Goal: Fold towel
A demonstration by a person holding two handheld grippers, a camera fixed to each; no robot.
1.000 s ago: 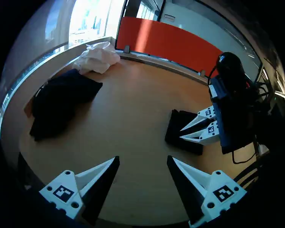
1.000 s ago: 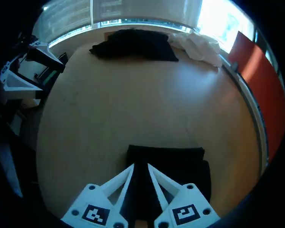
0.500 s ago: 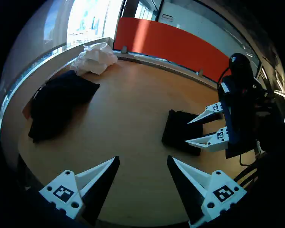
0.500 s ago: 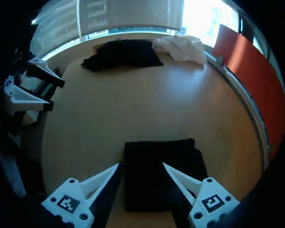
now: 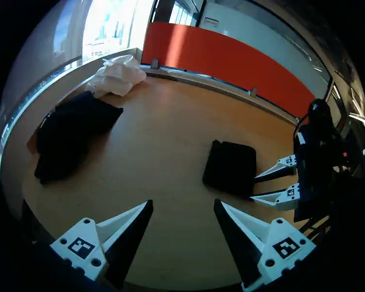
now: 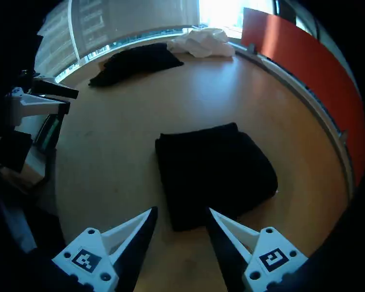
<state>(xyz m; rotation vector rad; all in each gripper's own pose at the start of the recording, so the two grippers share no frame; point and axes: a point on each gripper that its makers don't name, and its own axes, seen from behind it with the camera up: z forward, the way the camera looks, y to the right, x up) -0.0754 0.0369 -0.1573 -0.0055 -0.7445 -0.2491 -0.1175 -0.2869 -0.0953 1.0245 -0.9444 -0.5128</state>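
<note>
I let go of the folded black towel (image 6: 214,173) and pulled my right gripper (image 6: 181,210) back.
A second ago its two fingers were pinched close together on the towel; now they are spread wide and hold nothing. Their tips are just at the towel's near edge, and I cannot tell if they touch it. The towel lies flat on the wooden table (image 5: 168,131), near the edge on the right gripper's side. It looks bigger and farther forward than before. My left gripper (image 5: 183,202) is spread open and holding nothing, the same as before, over the table's near edge. At the far edge by the window, the dark cloth pile (image 5: 70,131) and the white cloth (image 5: 117,78) have stayed put.
</note>
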